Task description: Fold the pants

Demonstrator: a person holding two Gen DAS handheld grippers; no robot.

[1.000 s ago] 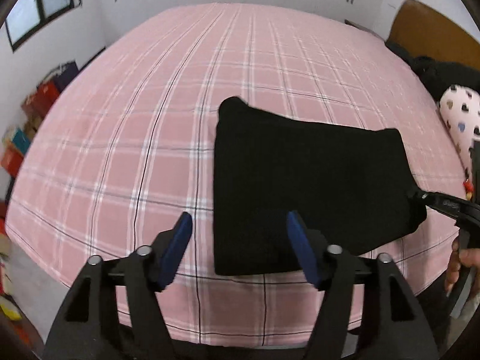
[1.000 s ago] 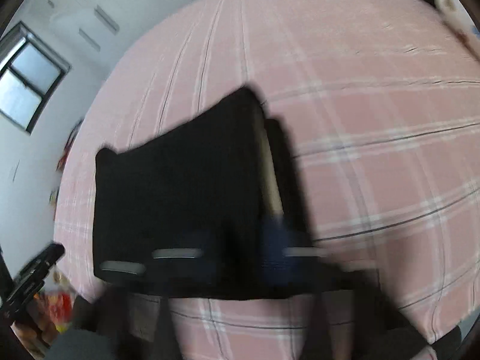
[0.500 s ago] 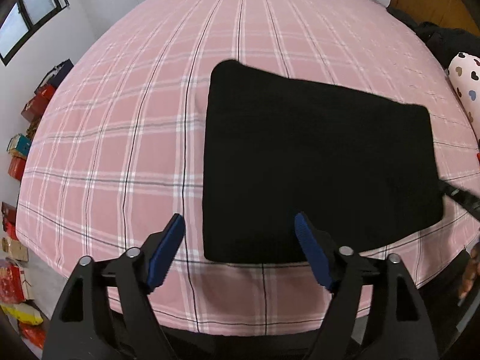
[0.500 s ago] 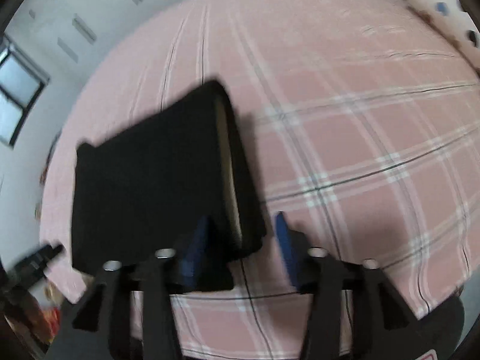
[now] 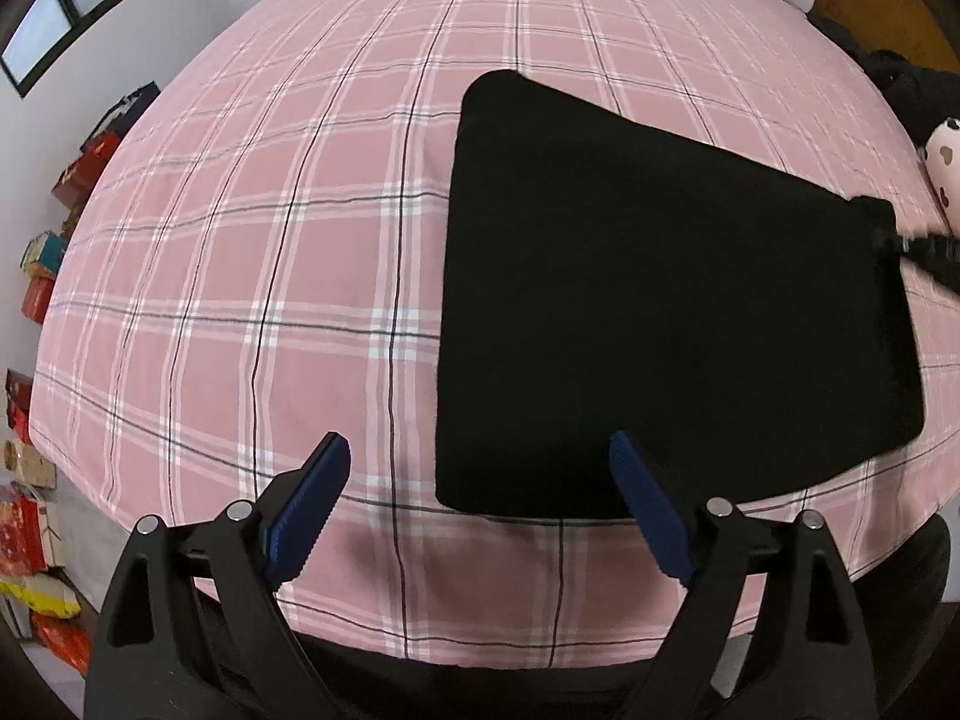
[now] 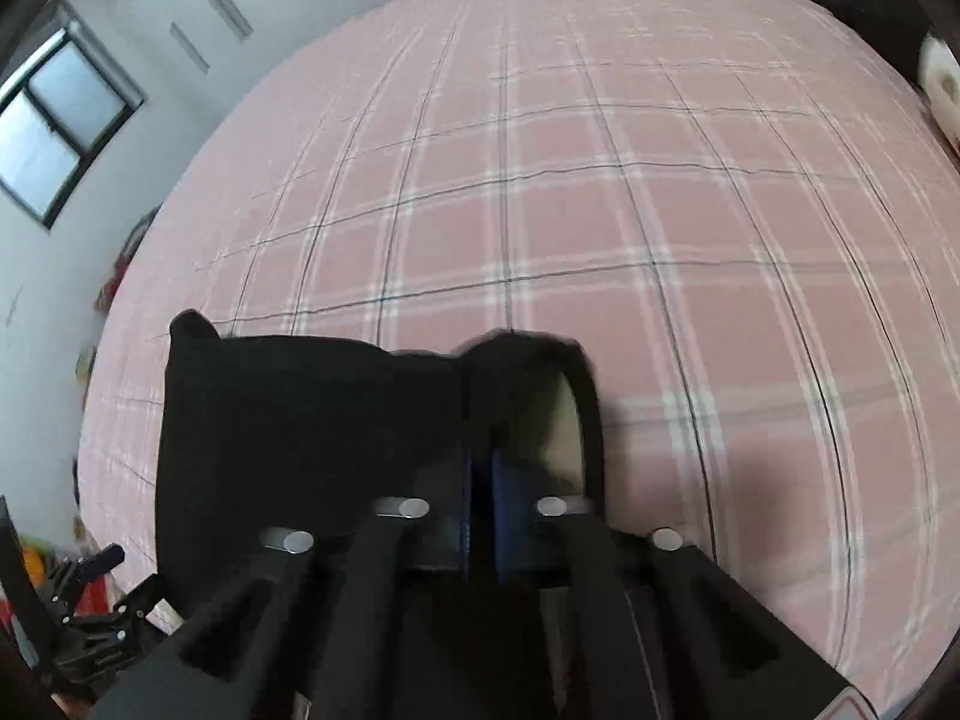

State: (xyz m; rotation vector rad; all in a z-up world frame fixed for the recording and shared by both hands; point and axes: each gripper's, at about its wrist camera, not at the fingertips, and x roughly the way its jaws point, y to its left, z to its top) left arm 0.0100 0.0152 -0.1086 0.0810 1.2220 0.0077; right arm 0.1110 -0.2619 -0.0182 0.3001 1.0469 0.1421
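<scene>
We see soft, even daylight from the window (image 5: 72,6), strong fisheye bending and dark vignetting at the edges, a sharp left view, and a motion-blurred right view.

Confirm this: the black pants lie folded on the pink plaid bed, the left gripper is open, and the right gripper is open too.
Not quite. The right gripper is shut on the pants' edge, as the right wrist view shows. The rest holds: pants folded on the pink plaid bed, left gripper open.
</scene>
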